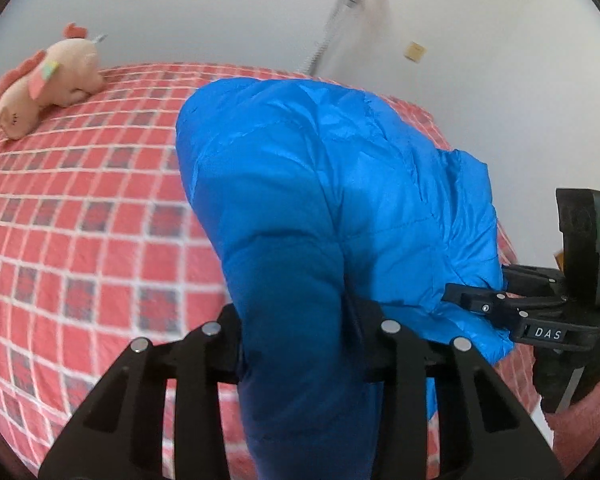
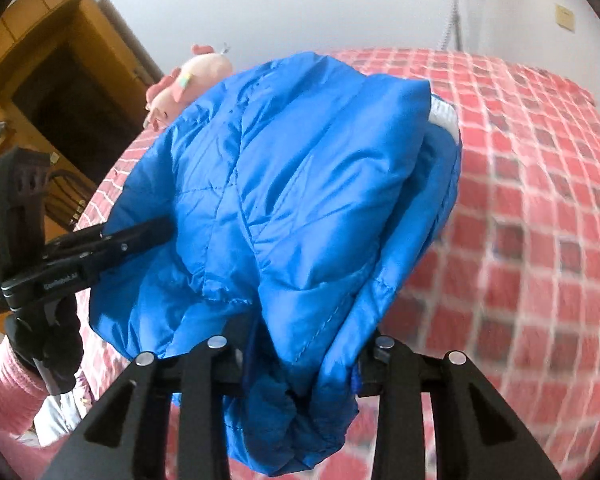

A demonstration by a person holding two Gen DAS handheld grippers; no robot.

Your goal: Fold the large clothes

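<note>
Mid-fold: left gripper & right gripper both clamped jacket above bed. Next prob.: lay it flat toward 12 o'clock.

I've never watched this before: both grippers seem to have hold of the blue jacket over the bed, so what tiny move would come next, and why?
Probably lower both together onto the red checked bedspread. The left gripper and right gripper each pinch a bunched edge of the blue jacket, which looks lifted and crumpled, so it likely needs laying flat before folding.

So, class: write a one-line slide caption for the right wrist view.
Both hand-held grippers, right and left, grip a blue puffer jacket above a red checked bed.
</note>
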